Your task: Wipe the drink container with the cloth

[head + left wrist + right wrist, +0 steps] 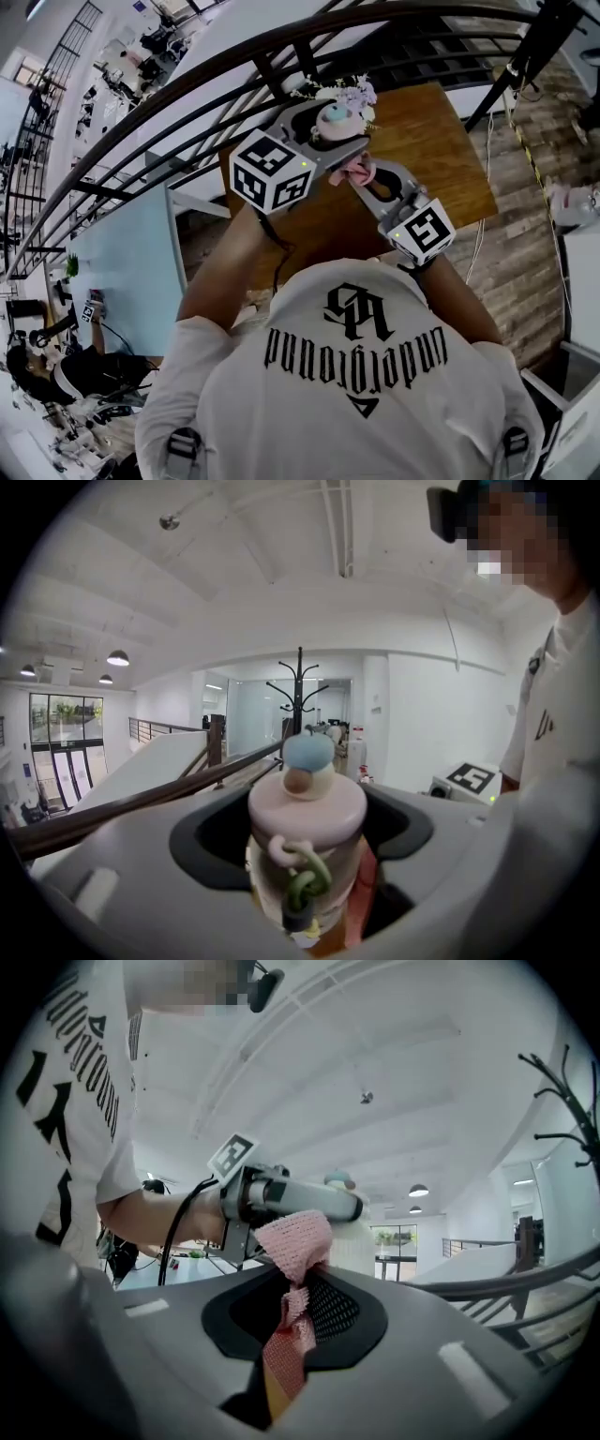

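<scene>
The drink container (305, 841) is a clear bottle with a pale pink lid and a blue knob on top. My left gripper (305, 892) is shut on it and holds it upright, raised above the wooden table (441, 150). In the head view the drink container (334, 117) sits at the left gripper's (323, 141) tip. My right gripper (295, 1330) is shut on a pink waffle cloth (292, 1251), whose bunched end touches the bottle's side under the left gripper. In the head view the cloth (356, 171) shows pink just below the bottle, at the right gripper (370, 183).
A bunch of pale flowers (352, 92) stands on the table behind the bottle. A dark curved railing (187, 84) runs past the table's far side. Cables lie on the plank floor (525, 216) to the right. A coat stand (300, 691) rises in the room beyond.
</scene>
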A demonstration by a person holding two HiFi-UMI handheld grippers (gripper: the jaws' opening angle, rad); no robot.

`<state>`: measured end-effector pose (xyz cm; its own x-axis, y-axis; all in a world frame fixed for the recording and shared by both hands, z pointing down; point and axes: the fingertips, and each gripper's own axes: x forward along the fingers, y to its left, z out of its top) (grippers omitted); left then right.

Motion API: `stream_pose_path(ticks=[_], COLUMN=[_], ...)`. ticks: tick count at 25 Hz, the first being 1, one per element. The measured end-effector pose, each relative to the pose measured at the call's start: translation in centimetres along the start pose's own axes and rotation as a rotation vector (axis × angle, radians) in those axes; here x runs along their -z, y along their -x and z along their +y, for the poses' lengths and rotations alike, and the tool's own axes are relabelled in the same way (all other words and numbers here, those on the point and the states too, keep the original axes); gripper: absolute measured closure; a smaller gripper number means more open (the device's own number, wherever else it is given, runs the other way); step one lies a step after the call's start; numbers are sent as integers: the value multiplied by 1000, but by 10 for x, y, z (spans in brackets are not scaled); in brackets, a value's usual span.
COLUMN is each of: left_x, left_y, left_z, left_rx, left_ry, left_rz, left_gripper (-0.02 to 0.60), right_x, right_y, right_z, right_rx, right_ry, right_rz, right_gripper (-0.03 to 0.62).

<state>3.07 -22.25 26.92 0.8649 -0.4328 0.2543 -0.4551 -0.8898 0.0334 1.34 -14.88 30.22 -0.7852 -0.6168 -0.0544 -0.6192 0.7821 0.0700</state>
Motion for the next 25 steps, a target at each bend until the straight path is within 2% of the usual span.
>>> stream_pose_path(ticks=[6,8,10,15,18,21,25], left_x=[-5,-4,-2,4,5,3,-5], left_y=[12,14,16,16,24,26,21], left_z=[7,8,8,-5,-10,-11,-7], left_rx=[-8,-1,14,83,103,109,134], left_ry=[-17,-18,-21,-42,-33,-29,-36], left_rz=[-6,-2,4,18,3,-14,-9], left_gripper=[195,195,196,196,196,196,196], right_x=[74,84,74,0,-19,-4,47], right_y=[3,4,4,1,2,5,1], right_z=[-6,-14,-18,-26,-26,-25,-24], right_rx=[34,46,40,11,13,6,-19], right_ry=[-114,-132,-121,-72,-68,-107,-201], right_rz=[116,131,113,-18,-68,-58,37], right_gripper=[548,547,546,546,546,546,546])
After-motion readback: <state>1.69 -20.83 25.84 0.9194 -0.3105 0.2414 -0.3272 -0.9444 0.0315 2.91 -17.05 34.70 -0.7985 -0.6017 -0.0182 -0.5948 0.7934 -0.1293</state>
